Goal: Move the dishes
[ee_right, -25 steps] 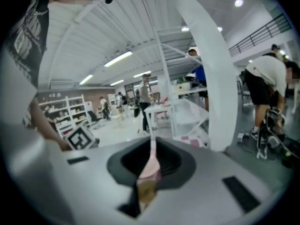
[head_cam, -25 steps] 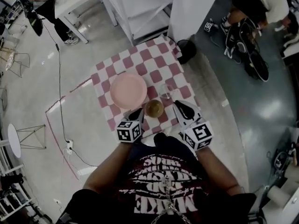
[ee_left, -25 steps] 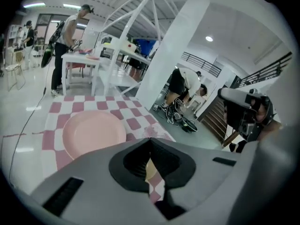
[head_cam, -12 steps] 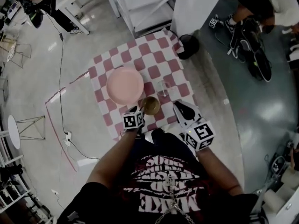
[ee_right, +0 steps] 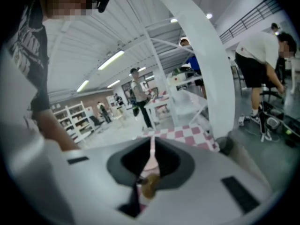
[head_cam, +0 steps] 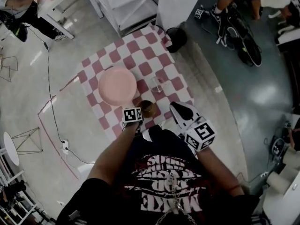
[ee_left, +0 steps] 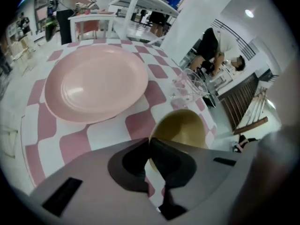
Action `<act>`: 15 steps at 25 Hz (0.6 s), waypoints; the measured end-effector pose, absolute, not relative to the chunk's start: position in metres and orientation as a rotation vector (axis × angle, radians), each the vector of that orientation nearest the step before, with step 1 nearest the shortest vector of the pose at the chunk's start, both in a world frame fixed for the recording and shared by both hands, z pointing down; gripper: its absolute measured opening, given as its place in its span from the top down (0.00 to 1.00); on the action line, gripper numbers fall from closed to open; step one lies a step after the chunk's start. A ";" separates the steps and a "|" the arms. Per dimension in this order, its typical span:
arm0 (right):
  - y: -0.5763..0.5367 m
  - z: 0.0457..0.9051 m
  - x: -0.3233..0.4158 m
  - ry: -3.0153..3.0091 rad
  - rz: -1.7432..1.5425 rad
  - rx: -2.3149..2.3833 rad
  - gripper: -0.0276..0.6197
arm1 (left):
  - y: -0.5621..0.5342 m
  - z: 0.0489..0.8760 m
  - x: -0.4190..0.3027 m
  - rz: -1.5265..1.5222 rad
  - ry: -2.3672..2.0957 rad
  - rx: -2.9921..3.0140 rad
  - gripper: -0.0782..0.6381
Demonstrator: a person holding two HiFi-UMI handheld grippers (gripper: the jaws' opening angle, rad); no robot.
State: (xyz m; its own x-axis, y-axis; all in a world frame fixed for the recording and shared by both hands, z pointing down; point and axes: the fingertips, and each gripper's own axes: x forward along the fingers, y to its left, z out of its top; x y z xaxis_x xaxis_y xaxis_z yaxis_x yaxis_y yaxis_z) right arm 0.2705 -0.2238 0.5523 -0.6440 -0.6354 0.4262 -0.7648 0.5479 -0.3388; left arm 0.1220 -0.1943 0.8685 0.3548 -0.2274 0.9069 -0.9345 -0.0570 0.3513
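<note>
Pink-and-white checked cloth [head_cam: 140, 50] is covering the small square table I am working over, and its near edge is lying right under both tools. I am seeing the left gripper [head_cam: 139, 108] pointing steeply down at that edge; its jaws have just been closing and are now pinching the near rim of the mustard bowl [ee_left: 183, 128], which is sitting on the cloth close to the near edge. The right gripper [head_cam: 174, 106] is hanging to the right of the bowl, above the near right corner, with its jaws pressed together on nothing. Just beyond the bowl, a strip of cloth apart from it, the pink plate [head_cam: 117, 86] is lying flat toward the left edge, and a clear glass [head_cam: 156, 83] is standing just beside it on the right. Bare checks are running on from there to the far edge. Pale floor with a trailing cable [head_cam: 51, 102] is opening out to the left and grey floor to the right, while a black bin [head_cam: 177, 37], a white column [head_cam: 180, 3] and a white shelf unit [head_cam: 126, 3] are crowding the far corner.
</note>
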 end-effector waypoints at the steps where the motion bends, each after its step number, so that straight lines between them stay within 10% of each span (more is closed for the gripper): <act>1: -0.223 0.551 0.267 -2.527 0.738 1.180 0.90 | -0.195 0.864 0.122 0.843 -1.071 1.561 0.84; 15: -0.219 0.526 0.166 -2.578 0.608 1.142 0.90 | -0.243 0.813 -0.008 0.836 -1.221 1.599 0.84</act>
